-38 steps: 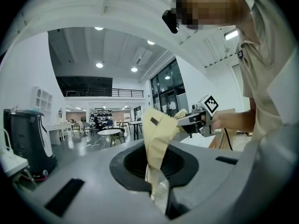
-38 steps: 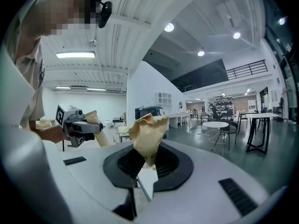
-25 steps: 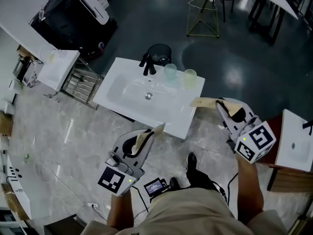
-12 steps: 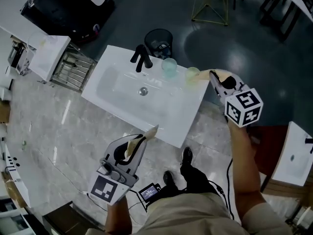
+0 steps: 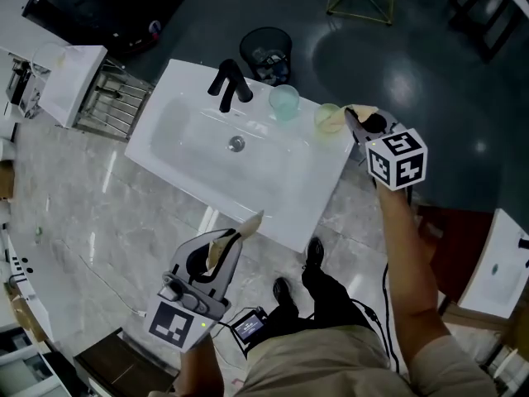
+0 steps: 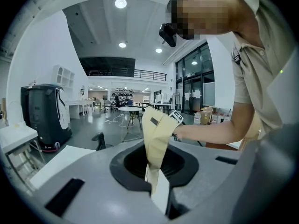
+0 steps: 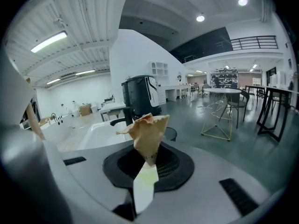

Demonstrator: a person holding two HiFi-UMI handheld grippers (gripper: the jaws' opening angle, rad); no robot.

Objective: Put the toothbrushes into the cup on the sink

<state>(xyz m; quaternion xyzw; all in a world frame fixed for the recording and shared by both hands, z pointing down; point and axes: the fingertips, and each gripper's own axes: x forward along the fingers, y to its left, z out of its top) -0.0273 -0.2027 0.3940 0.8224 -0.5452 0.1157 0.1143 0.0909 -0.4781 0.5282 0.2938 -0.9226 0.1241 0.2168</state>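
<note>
A white sink [image 5: 178, 160] carries a black tap [image 5: 227, 86], a teal cup [image 5: 283, 102] and a yellowish cup [image 5: 327, 119] along its far edge. My right gripper [image 5: 357, 111] hovers at the yellowish cup's right rim, its beige jaws pressed together on a pale green toothbrush handle [image 7: 144, 186]. My left gripper [image 5: 250, 221] hangs over the floor off the sink's near edge, beige jaws closed on a white toothbrush handle [image 6: 159, 196]. In the gripper views the left gripper [image 6: 156, 118] and right gripper [image 7: 147, 124] point at the room; the brush heads are hidden.
A black waste bin [image 5: 266, 48] stands behind the sink. A wire rack [image 5: 110, 106] and white cabinet [image 5: 70, 77] sit left of it. A second white basin [image 5: 496, 263] is at the right edge. My shoes [image 5: 312, 259] are on the marble floor.
The right gripper has travelled from the sink's near right corner up and back to the yellowish cup. The left gripper kept its place near the sink's front edge.
</note>
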